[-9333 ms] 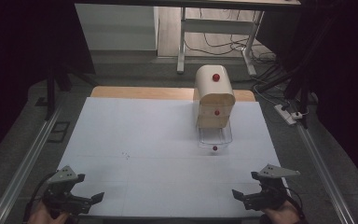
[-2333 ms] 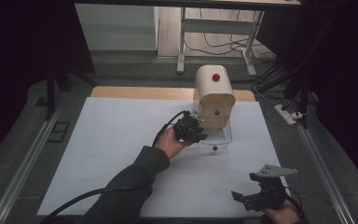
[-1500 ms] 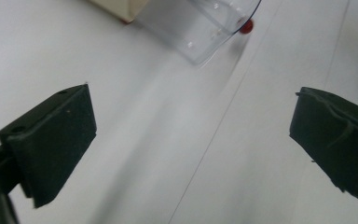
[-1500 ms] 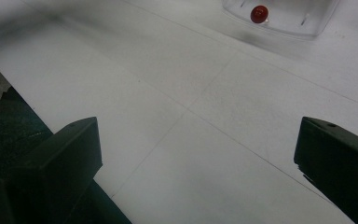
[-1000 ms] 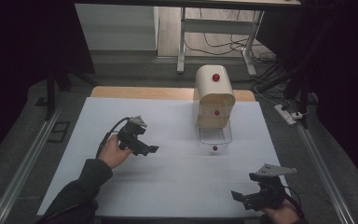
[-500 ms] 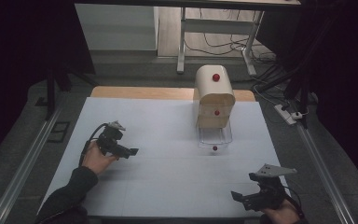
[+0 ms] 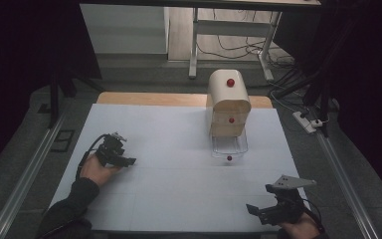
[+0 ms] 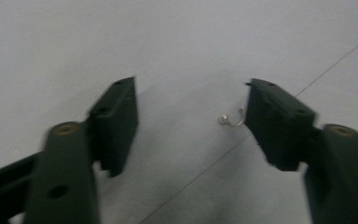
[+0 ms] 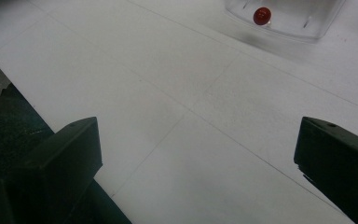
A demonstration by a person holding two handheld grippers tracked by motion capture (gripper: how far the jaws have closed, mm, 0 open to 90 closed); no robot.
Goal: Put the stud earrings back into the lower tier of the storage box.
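Note:
A cream mini cabinet with red knobs stands at the back right of the white table. Its clear bottom drawer is pulled out, and the drawer's red knob faces the front. My left gripper is open, held low over the left part of the table. In the left gripper view a tiny metal hook with a pearl bead lies on the table just inside the right-hand jaw of the left gripper. My right gripper is open at the front right, and in its own view the right gripper holds nothing.
The white table top has faint seams across it. A wooden strip runs along its back edge. Metal rails flank the table, and a power strip lies on the floor at the right.
The left gripper was at the clear drawer, then drew back left and toward the person, ending low over the table by the small hook. The right gripper has stayed put.

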